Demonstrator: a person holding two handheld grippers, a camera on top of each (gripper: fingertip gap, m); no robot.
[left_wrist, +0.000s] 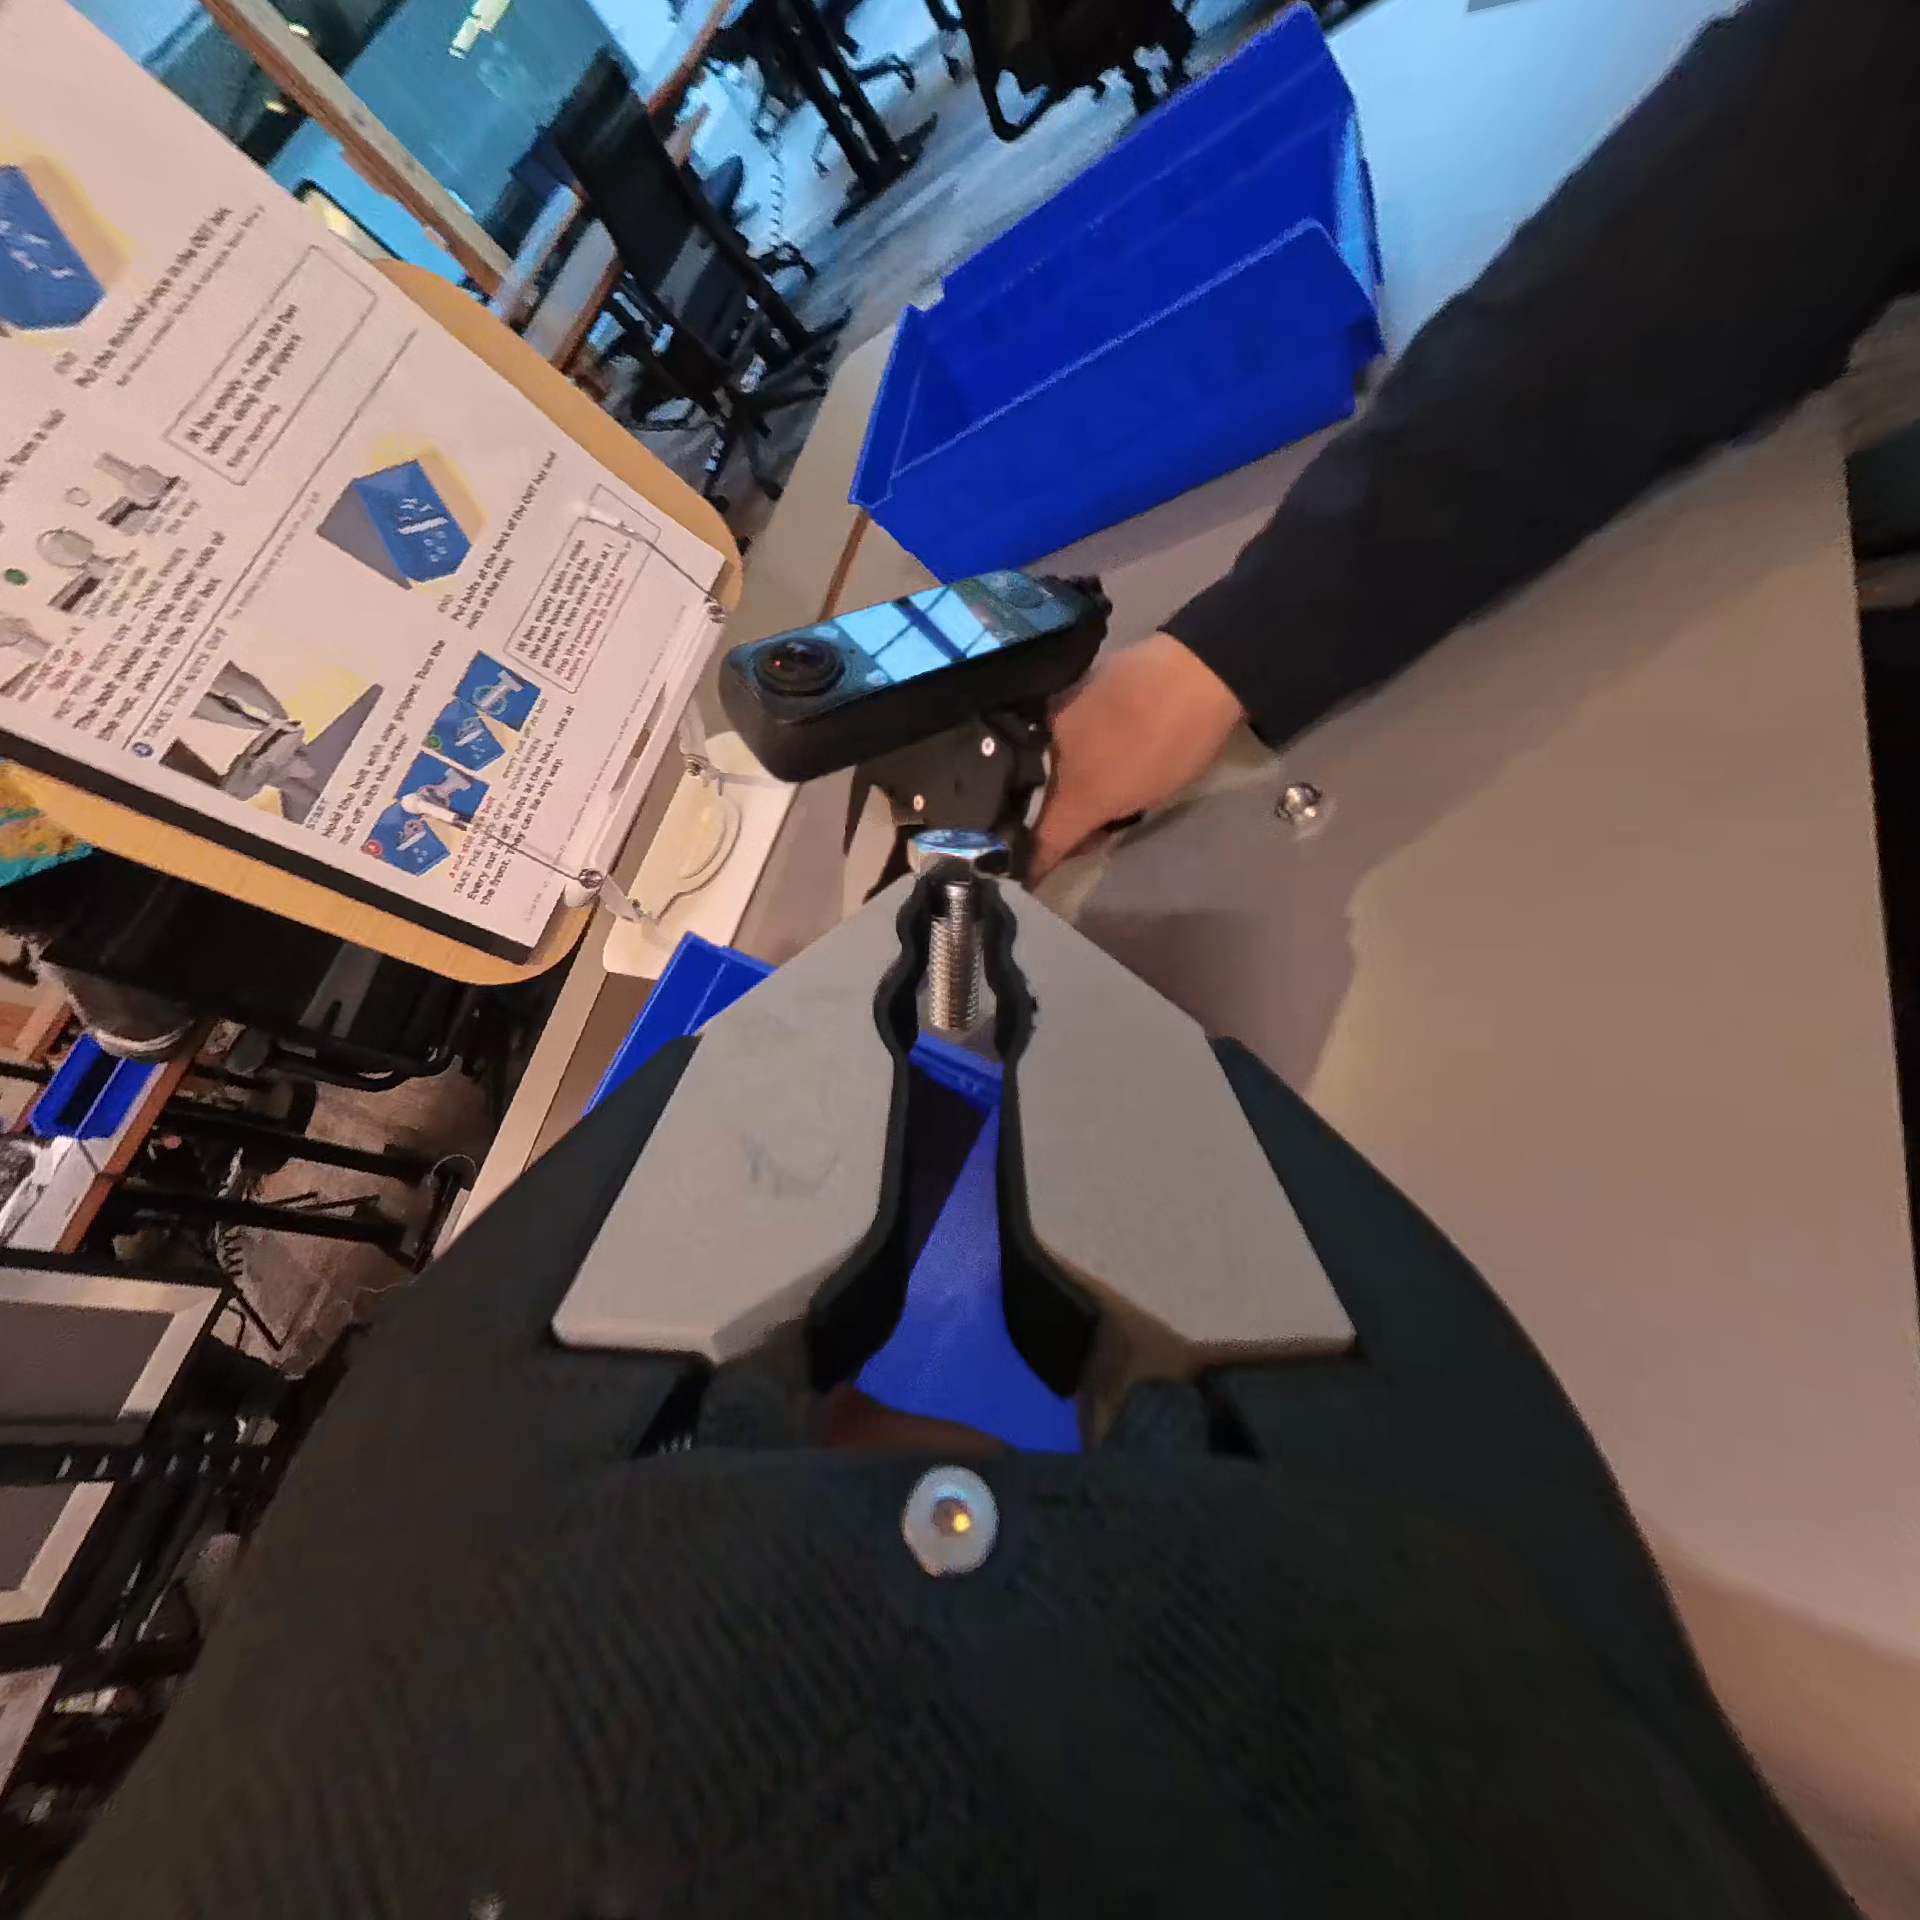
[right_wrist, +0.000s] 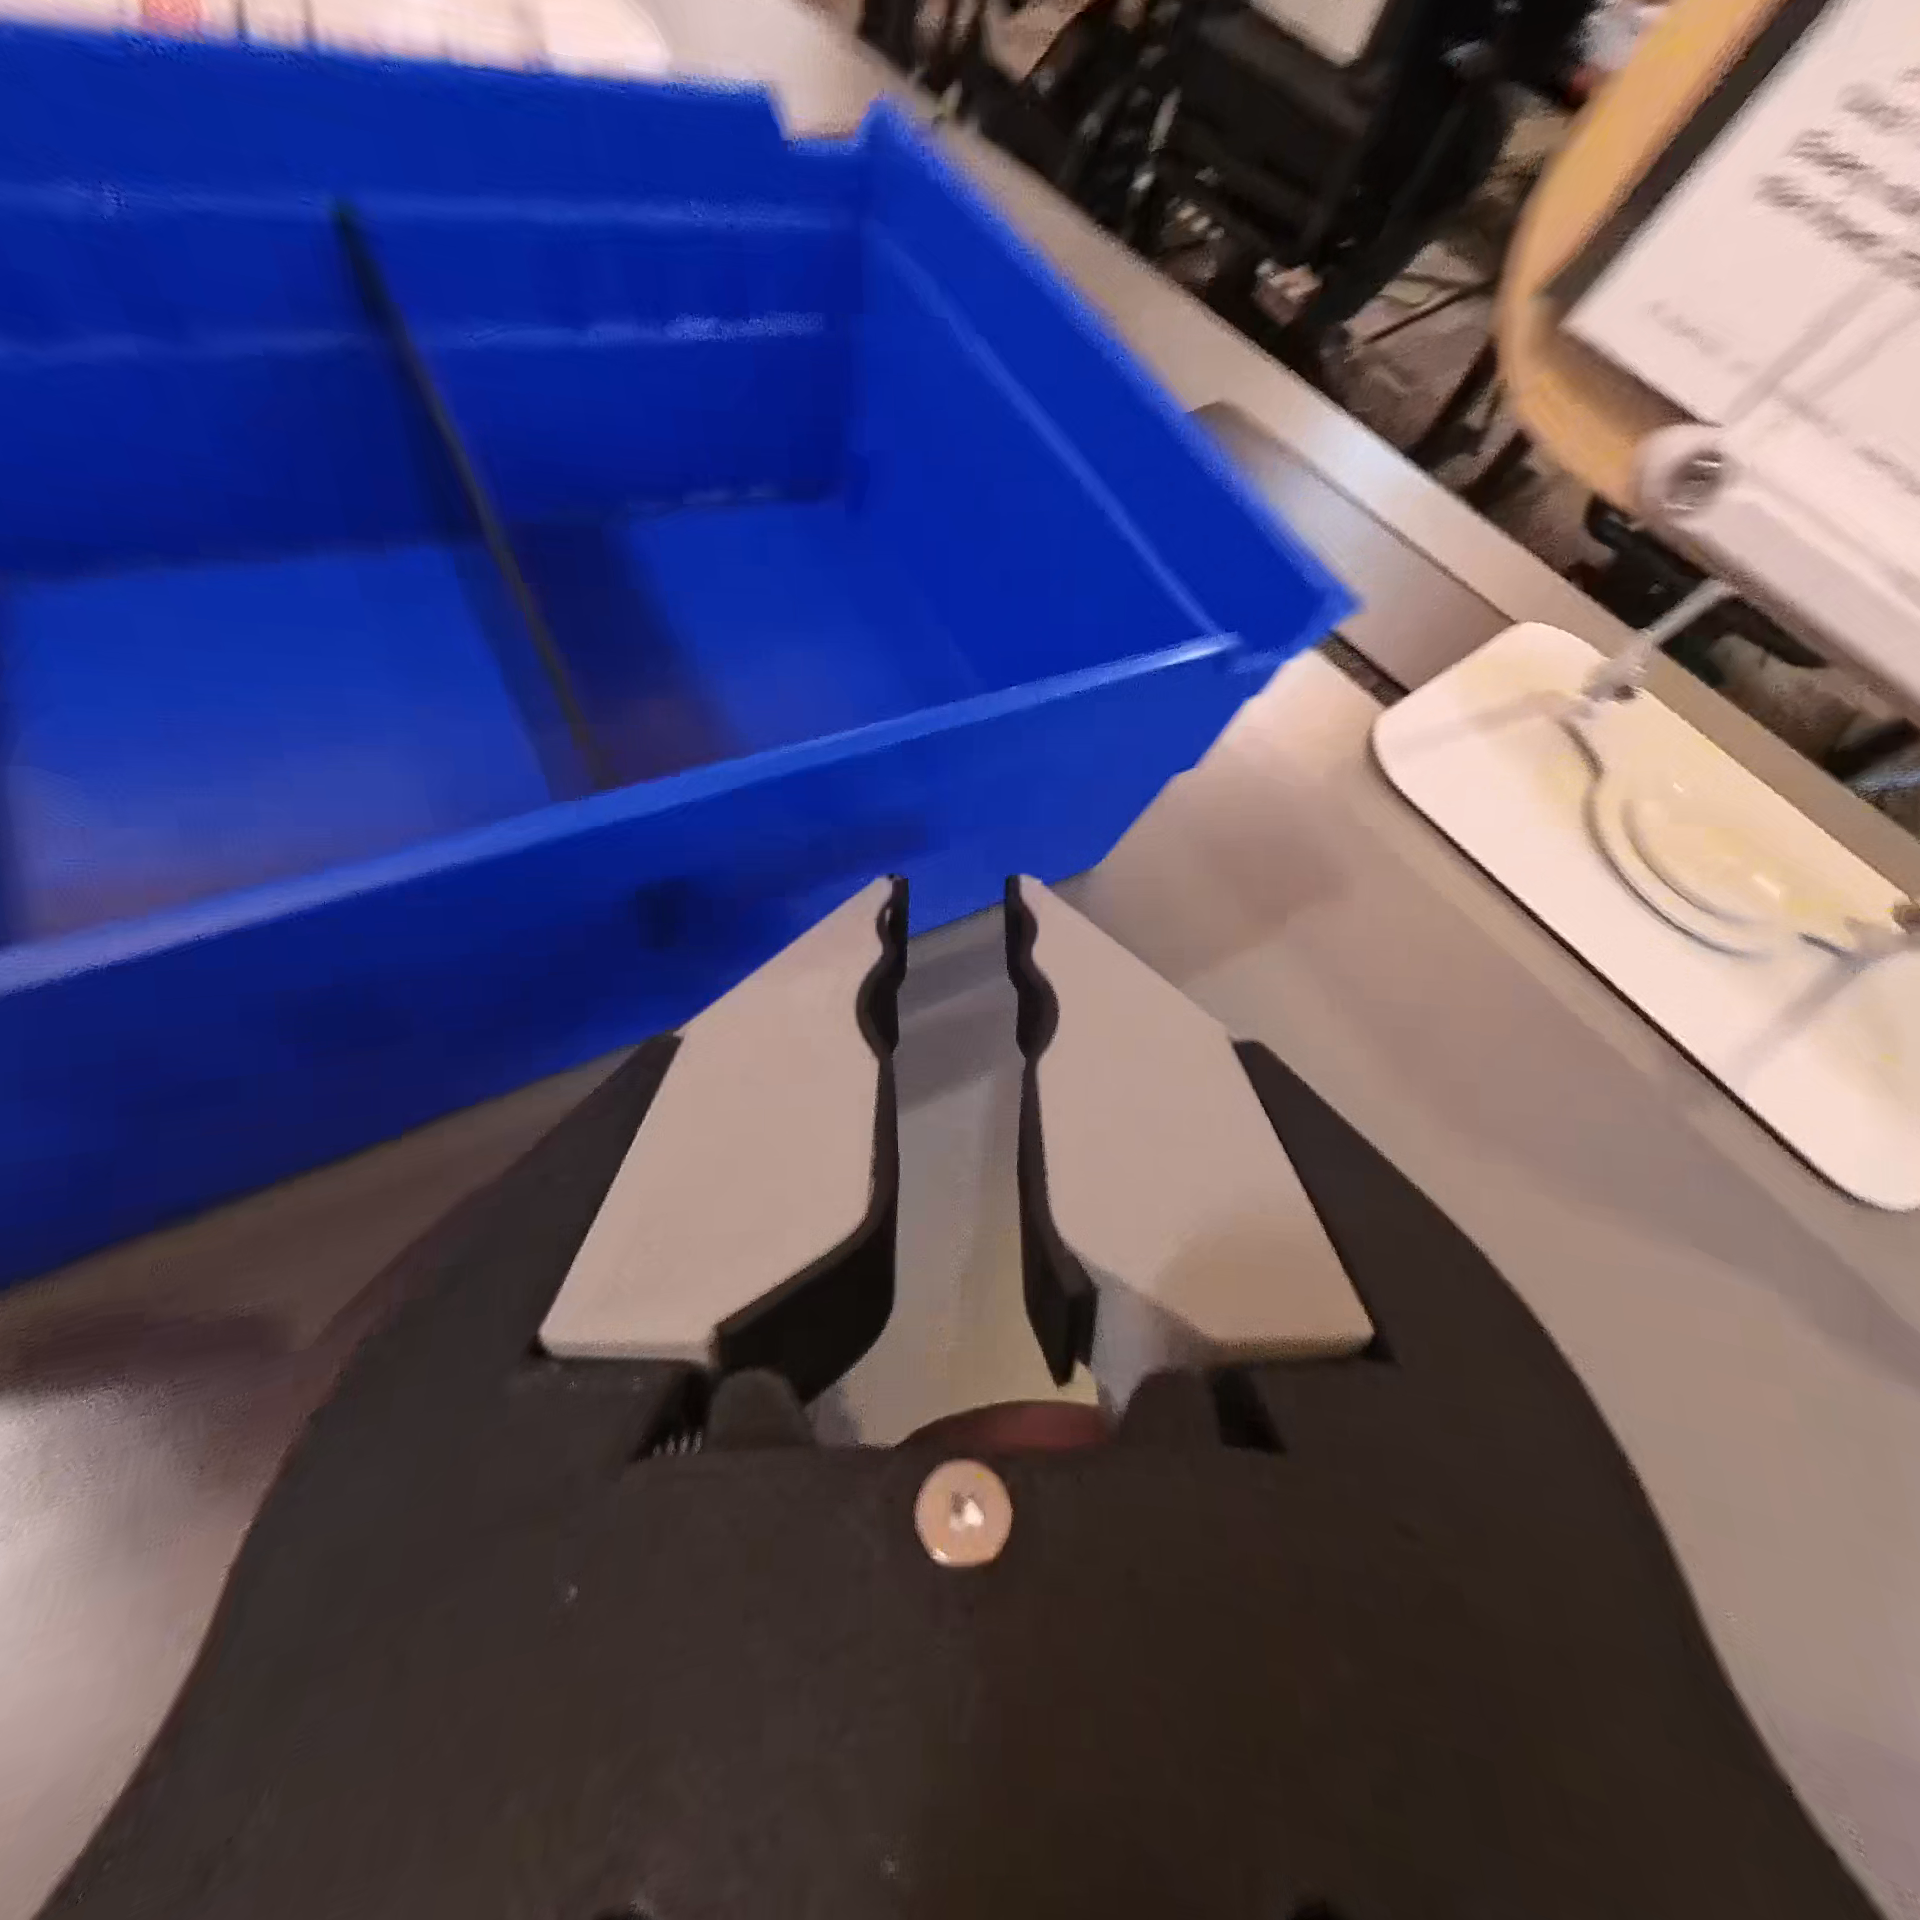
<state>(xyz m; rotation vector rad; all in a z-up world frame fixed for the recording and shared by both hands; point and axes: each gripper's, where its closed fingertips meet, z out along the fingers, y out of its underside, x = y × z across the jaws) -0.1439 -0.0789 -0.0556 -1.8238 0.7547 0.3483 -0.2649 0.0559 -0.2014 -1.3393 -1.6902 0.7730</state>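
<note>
My left gripper (left_wrist: 954, 920) is shut on a silver hex-head bolt (left_wrist: 954, 961). The threaded shank lies between the jaws and the head sticks out past the tips. It is held in the air above a blue bin (left_wrist: 707, 997) seen below the fingers. The other gripper (left_wrist: 935, 769), with its black camera (left_wrist: 904, 665), is just beyond the bolt, held by a person's hand (left_wrist: 1132, 748) in a dark sleeve. A loose nut (left_wrist: 1299, 802) lies on the grey table. My right gripper (right_wrist: 954, 914) is open and empty, just before the front wall of a blue divided bin (right_wrist: 582, 873).
A second blue bin (left_wrist: 1122, 353) stands farther back on the grey table (left_wrist: 1558, 935). An instruction sheet on a wooden board (left_wrist: 312, 582) stands at the left on a white base (right_wrist: 1642, 894). Chairs and racks lie beyond the table's edge. Tip to tip, the grippers are about 25 cm apart.
</note>
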